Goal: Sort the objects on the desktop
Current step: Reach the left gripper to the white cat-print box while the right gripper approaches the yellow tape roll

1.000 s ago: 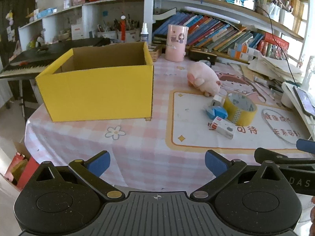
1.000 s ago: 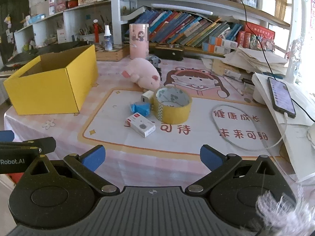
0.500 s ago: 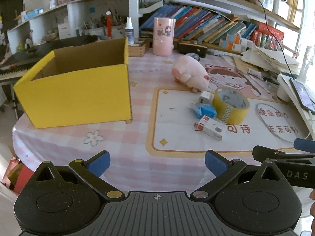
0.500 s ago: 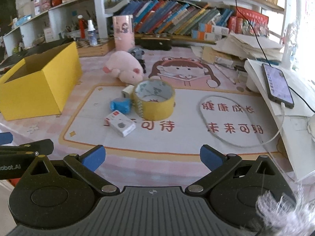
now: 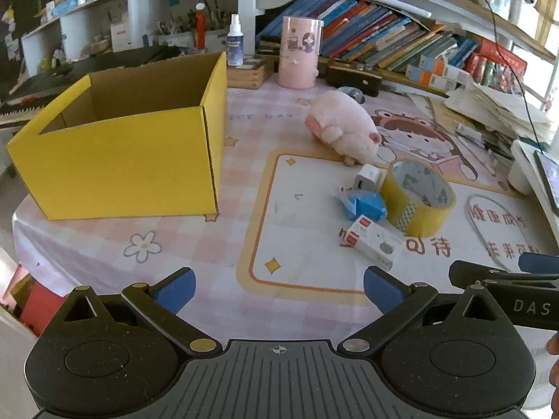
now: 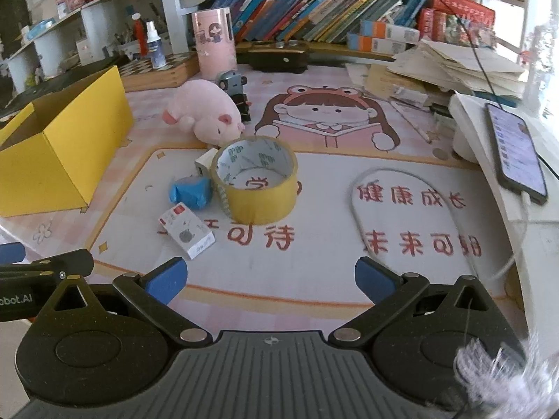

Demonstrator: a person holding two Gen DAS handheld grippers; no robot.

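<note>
overhead, left hand-held gripper [image 5: 279, 284] and right hand-held gripper [image 6: 270, 276] both spread wide and empty above the table [image 5: 195, 244], yellow tape roll [image 6: 254, 181] as landmark, blue wad [image 6: 192, 192] touching its left, small white box [image 6: 186, 232] near its front-left, pink plush pig [image 6: 204, 113] behind it, yellow cardboard box [image 5: 118, 139] well apart to its left

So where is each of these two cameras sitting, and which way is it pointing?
Left wrist: mounted on the left gripper, looking forward over the table at the open yellow cardboard box; its own blue-tipped fingers show, with the right gripper at the right edge.
Right wrist: mounted on the right gripper, facing the yellow roll of tape; its own fingers show, with the left gripper at the left edge.
Shared: box, tape, pink plush pig, small white carton.
</note>
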